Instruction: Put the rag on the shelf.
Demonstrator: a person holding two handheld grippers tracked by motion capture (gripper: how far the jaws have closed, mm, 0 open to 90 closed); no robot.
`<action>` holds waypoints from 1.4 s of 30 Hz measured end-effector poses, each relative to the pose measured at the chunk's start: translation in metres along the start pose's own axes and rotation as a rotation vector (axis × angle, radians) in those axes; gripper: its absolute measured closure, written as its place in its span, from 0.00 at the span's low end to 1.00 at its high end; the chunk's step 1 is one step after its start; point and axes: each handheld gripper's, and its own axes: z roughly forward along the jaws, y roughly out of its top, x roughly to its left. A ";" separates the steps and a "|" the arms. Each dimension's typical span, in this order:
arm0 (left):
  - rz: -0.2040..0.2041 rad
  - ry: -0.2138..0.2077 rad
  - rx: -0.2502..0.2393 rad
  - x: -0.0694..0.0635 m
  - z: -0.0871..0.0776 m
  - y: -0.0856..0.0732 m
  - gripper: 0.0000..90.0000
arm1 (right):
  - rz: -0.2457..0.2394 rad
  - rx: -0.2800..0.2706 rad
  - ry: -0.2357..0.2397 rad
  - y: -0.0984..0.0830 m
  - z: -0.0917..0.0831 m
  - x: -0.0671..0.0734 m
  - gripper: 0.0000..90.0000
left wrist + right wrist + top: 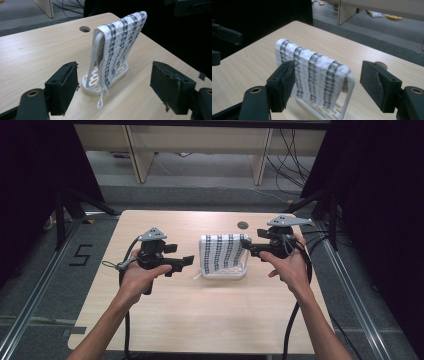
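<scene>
Flanking the white rack (223,271) at table centre, the left gripper (113,85) and right gripper (327,86), both gaping empty, should pinch the draped towel's (224,253) upper fold evenly.

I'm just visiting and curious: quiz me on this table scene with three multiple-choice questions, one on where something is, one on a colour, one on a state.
1. Where is the cloth?
A. Flat on the table
B. Draped over the white rack
C. Held in a gripper

2. What colours is the cloth?
A. White with dark stripes
B. Plain red
C. Green with yellow dots

3. How do the right gripper's jaws stand?
A. Shut on the cloth
B. Shut with nothing between
C. Open

Answers: 1 B, the cloth hangs over the top bar of the rack. 2 A, dark patterned bands run down white fabric. 3 C, the right gripper view has a wide gap between the pads, neither pressing the cloth.
</scene>
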 end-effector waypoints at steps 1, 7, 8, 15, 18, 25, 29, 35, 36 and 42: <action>-0.004 -0.007 -0.003 -0.001 -0.002 -0.004 0.24 | 0.006 -0.010 0.005 -0.003 -0.001 0.003 0.33; 0.001 -0.007 -0.012 -0.002 -0.007 -0.014 0.24 | -0.003 -0.016 0.004 -0.011 -0.007 0.006 0.32; 0.003 -0.007 -0.012 -0.002 -0.007 -0.016 0.24 | -0.005 -0.021 0.018 -0.013 -0.007 0.007 0.32; 0.021 -0.017 -0.001 -0.004 -0.012 -0.030 0.24 | -0.015 -0.022 0.013 -0.024 -0.015 0.010 0.32; 0.020 -0.023 -0.005 -0.004 -0.015 -0.036 0.23 | -0.019 -0.020 0.010 -0.029 -0.017 0.011 0.31; 0.025 -0.031 0.009 -0.006 -0.019 -0.048 0.23 | -0.020 -0.005 0.021 -0.040 -0.017 0.015 0.31; 0.039 -0.041 0.010 -0.009 -0.019 -0.055 0.23 | -0.028 -0.005 0.028 -0.047 -0.017 0.019 0.31; 0.060 -0.033 0.022 -0.009 -0.019 -0.063 0.22 | -0.053 -0.024 0.040 -0.055 -0.018 0.021 0.31; 0.060 -0.033 0.022 -0.009 -0.019 -0.063 0.22 | -0.053 -0.024 0.040 -0.055 -0.018 0.021 0.31; 0.072 -0.022 0.035 -0.011 -0.018 -0.073 0.22 | -0.003 0.007 0.072 -0.069 -0.022 0.028 0.31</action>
